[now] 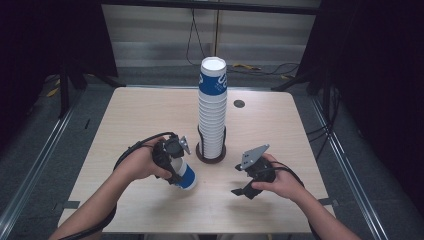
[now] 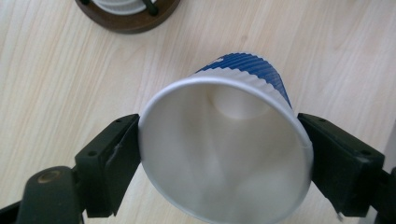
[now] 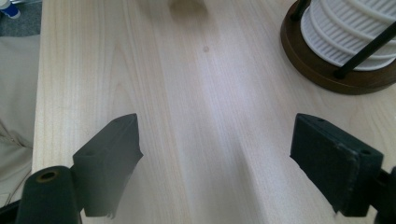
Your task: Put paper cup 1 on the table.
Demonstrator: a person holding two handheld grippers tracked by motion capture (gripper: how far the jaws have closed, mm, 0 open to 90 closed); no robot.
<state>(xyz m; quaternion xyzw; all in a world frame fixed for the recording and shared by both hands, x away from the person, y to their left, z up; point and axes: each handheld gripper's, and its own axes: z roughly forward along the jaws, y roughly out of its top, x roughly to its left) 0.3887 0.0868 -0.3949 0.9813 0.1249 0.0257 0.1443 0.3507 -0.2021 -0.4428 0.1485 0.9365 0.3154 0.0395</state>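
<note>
Cup-handling is at the point where my left claw (image 2: 219, 154) has one paper cup (image 2: 224, 144) between its jaws, both pads against the rim, the cup tilted over the tabletop (image 1: 150, 115) just left of the stack of cups (image 1: 212, 107). I judge the grip is light; whether the base rests on the wood I cannot tell. My right claw (image 3: 215, 158) hangs wide open over bare wood, holding nothing, with the holder's round wooden base (image 3: 322, 70) near it. Next, I reckon, the cup must be steadied without crushing it. It is thin, ribbed, blue outside with a white band at its rim, smooth white inside, and tapers. The holder's thin black rods cage the stack.
</note>
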